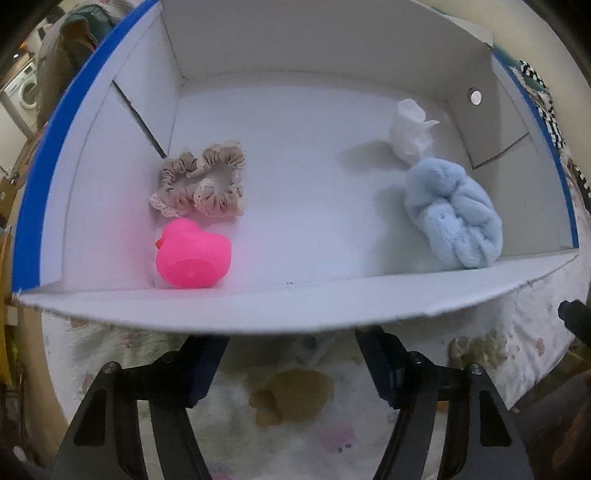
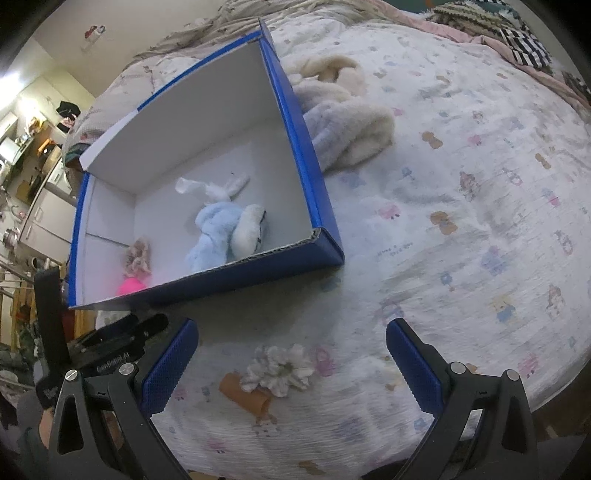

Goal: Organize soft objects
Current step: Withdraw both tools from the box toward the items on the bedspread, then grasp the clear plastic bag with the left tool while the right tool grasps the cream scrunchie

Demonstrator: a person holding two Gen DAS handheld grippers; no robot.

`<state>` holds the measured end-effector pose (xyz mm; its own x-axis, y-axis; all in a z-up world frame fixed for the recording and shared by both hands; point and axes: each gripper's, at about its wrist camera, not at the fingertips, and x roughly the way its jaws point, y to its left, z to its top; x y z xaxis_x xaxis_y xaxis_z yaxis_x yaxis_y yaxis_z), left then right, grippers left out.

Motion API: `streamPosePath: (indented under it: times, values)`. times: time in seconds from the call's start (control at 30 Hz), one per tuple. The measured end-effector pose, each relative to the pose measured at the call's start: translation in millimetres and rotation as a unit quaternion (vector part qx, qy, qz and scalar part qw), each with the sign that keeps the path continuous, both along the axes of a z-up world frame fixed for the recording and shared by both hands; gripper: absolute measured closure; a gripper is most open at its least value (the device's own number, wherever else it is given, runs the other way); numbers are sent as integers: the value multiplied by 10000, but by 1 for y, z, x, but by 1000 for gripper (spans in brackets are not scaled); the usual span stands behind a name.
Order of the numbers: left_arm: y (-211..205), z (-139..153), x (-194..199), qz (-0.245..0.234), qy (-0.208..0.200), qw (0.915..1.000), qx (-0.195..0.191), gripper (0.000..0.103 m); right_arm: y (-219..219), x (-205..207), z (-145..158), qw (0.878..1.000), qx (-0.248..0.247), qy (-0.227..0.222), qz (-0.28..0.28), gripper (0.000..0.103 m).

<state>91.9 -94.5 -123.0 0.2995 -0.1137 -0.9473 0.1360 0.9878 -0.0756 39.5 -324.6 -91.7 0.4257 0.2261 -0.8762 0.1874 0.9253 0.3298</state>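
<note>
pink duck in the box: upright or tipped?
Tipped. The pink duck lies on its side on the box floor, flat round base facing the left wrist camera, beak pointing left.

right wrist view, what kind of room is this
Most likely a bedroom at home: the blue box sits on a bed with a printed sheet, rumpled blankets lie behind it, and kitchen cupboards show at far left.
</note>
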Motion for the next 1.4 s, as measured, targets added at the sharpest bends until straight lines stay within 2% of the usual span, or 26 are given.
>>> streamPosePath:
  times: [0.07, 0.13, 0.3, 0.4, 0.5, 0.63, 0.73, 0.83, 0.87, 0.9, 0.93, 0.97, 1.1, 1.3, 1.4]
  values:
    - [0, -2, 3, -88, 105, 9998, -144, 83, 2, 2, -3, 10000, -9, 49, 33, 0]
    - [1, -5, 5, -136, 270, 9992, -278, 83, 5, 3, -5, 9999, -17, 77, 81, 0]
    - [8, 7, -1, -89, 66, 9994, -315, 84, 7, 5, -8, 9996, 163, 164, 182, 0]
    - [11, 24, -11, -104, -249, 9993, -274, 84, 4, 5, -16, 9987, 377, 321, 149, 0]
    - [19, 42, -26, -122, -569, 9975, -395, 84, 7, 7, -26, 9972, 474, 556, 174, 0]
    - [40, 65, -45, 94, -950, 9947, -384, 84, 23, 13, -44, 9932, 427, 1002, 405, 0]
    - [60, 74, -49, 395, -1074, 9925, -439, 84, 39, 18, -51, 9912, 193, 1153, 613, 0]
    - [73, 76, -48, 585, -1070, 9921, -293, 84, 52, 22, -61, 9878, 13, 1353, 773, 8]
    - [77, 75, -49, 635, -1037, 9923, -243, 84, 56, 23, -66, 9863, -47, 1422, 832, 22]
    - [82, 73, -51, 671, -999, 9925, -214, 84, 60, 24, -70, 9848, -48, 1484, 898, 40]
    - [86, 72, -52, 709, -957, 9927, -192, 84, 62, 25, -73, 9835, -28, 1552, 927, 53]
    - [87, 71, -52, 728, -924, 9929, -180, 84, 62, 25, -76, 9831, 18, 1575, 935, 74]
    - [90, 67, -53, 779, -883, 9930, -89, 84, 63, 21, -62, 9881, 18, 1208, 951, 88]
    - [88, 63, -53, 804, -844, 9932, -12, 84, 59, 13, -34, 9936, 291, 569, 935, 88]
    - [88, 62, -53, 800, -837, 9933, 32, 84, 63, 13, -29, 9934, 274, 486, 999, 88]
